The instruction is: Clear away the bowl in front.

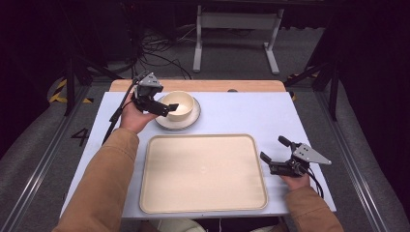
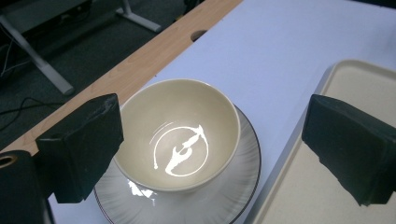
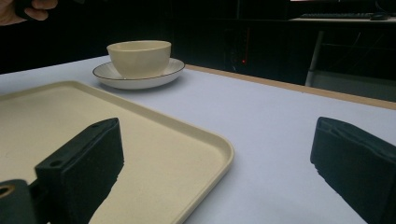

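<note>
In the high view, a cream ceramic bowl (image 1: 178, 103) is seen standing on a white round saucer with a dark rim (image 1: 189, 121) at the far left of the pale blue table top (image 1: 241, 113), just behind the far left corner of a large beige rectangular tray with rounded corners (image 1: 203, 173). The left gripper (image 1: 169, 108) is held over the bowl's near left side, its jaws spread wide and nothing gripped between them. The right gripper (image 1: 271, 150) is held low at the table's right, just beside the tray's right edge, its jaws likewise parted and empty. A wooden strip (image 1: 198, 85) along the table's far edge and a dark floor with cables behind it are also shown here. In the left gripper view, the bowl (image 2: 180, 135) is looked into from above: its inside is bare, with a bright reflection at the bottom, and it is framed between the two wide jaws without being touched by either; the saucer (image 2: 233, 196) and a corner of the tray (image 2: 299, 186) are seen below and to the right. In the right gripper view, the bowl (image 3: 139, 57) and saucer (image 3: 140, 77) are seen from the side, well apart from the jaws, and the tray's raised rim (image 3: 219, 149) is shown running between the open jaws, which grip nothing; the bowl's side profile is made plain here.
</note>
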### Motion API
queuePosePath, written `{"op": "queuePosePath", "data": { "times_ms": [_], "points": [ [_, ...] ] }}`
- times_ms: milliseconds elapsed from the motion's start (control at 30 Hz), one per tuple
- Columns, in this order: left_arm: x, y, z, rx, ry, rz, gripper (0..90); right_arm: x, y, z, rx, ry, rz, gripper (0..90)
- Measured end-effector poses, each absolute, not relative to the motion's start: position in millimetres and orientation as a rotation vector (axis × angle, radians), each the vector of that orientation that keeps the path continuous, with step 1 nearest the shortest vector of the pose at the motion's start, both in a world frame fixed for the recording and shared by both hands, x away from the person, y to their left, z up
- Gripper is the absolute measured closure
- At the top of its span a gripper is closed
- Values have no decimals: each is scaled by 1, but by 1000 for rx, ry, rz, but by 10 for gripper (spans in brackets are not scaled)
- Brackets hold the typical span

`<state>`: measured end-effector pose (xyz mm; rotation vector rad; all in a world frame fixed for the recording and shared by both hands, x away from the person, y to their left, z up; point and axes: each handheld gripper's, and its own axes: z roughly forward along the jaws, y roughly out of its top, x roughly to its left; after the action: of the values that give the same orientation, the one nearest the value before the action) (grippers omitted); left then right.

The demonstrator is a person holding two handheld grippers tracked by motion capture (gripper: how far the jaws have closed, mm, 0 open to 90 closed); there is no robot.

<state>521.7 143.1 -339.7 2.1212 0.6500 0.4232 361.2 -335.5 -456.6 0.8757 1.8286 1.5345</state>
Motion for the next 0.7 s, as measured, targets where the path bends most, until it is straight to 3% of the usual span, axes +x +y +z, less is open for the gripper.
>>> {"op": "queuePosePath", "data": {
  "times_ms": [433, 700],
  "points": [
    [534, 132, -342, 2238, 646, 405, 94, 361, -336, -457, 882, 1823, 1538, 31],
    [538, 122, -351, 2298, 636, 417, 186, 361, -336, -457, 884, 1819, 1538, 31]
  ]
}}
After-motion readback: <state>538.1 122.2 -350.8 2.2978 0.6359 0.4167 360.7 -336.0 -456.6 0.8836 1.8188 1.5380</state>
